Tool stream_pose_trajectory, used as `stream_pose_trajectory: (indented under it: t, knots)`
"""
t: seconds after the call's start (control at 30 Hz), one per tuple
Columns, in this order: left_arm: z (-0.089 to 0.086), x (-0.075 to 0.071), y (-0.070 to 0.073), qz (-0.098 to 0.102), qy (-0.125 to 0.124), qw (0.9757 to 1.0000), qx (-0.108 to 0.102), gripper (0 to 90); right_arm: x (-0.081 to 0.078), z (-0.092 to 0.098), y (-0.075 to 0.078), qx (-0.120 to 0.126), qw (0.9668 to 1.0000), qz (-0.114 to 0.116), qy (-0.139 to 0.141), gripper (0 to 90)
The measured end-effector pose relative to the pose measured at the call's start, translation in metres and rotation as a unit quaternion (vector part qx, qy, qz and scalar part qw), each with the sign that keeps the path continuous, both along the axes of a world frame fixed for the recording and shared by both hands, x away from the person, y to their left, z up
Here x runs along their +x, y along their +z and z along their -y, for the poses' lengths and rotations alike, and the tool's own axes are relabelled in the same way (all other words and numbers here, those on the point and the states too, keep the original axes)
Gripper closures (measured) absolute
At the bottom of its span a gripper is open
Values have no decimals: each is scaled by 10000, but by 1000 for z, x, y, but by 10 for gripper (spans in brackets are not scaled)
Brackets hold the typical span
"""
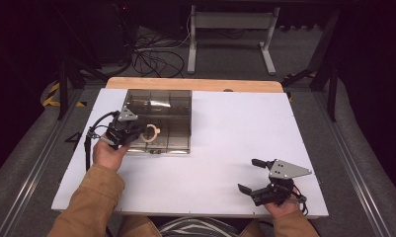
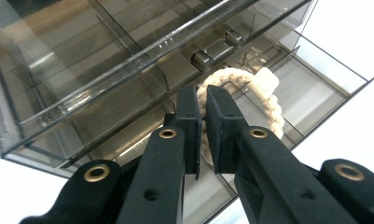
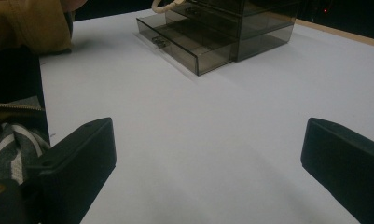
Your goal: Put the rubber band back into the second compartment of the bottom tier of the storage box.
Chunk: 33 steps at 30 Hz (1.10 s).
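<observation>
my left gripper (image 2: 202, 114) has its fingers pinched nearly closed on the cream rope ring (image 2: 250, 100), over the open drawer (image 2: 310, 93) of the smoky clear box (image 1: 158, 106). the ring looks light, soft and floppy, so i judge a firm pinch across the braid best. my right gripper (image 1: 255, 175) rests wide open and empty on the white bench (image 1: 225, 143).

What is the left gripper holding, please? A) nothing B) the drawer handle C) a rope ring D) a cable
C: in the left gripper view, the left gripper is shut on the rope ring over the open drawer.
</observation>
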<state>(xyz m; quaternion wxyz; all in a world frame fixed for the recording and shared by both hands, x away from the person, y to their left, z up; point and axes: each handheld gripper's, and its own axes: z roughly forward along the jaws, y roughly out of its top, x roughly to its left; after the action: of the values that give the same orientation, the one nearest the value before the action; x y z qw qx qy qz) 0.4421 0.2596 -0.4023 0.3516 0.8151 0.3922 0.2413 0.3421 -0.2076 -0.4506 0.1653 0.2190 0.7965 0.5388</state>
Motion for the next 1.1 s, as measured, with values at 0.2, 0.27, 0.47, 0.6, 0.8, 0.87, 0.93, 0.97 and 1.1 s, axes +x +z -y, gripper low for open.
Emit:
stream_pose_trajectory:
  t: [0.2, 0.27, 0.47, 0.6, 0.8, 0.87, 0.93, 0.97, 1.1]
  knots:
    - [1, 3, -5, -112, -6, 9999, 42, 838, -1, 1, 0, 20, 10000, 9, -5, 40]
    - [3, 3, -7, -131, -24, 9999, 70, 838, -1, 1, 0, 17, 10000, 8, -5, 40]
    - [8, 4, -12, -173, -61, 9997, 174, 838, -1, 1, 1, 18, 10000, 9, 1, 40]
    - [11, 5, -16, -219, -75, 9995, 228, 838, -1, 0, 0, 0, 10000, 14, 10, 40]
    - [15, 7, -20, -254, -60, 9992, 309, 838, -1, 0, 0, 3, 10000, -1, 9, 40]
    - [17, 8, -21, -270, -42, 9991, 323, 838, 0, 0, 0, -2, 10000, 3, 13, 40]
    - [18, 9, -23, -283, -35, 9990, 341, 838, 0, 0, 0, 9, 10000, 0, 23, 40]
    - [19, 9, -24, -285, -31, 9990, 339, 838, 0, 0, 0, 12, 10000, -2, 25, 40]
    - [22, 10, -27, -285, 6, 9989, 372, 838, 0, 0, 0, 7, 10000, -5, 24, 40]
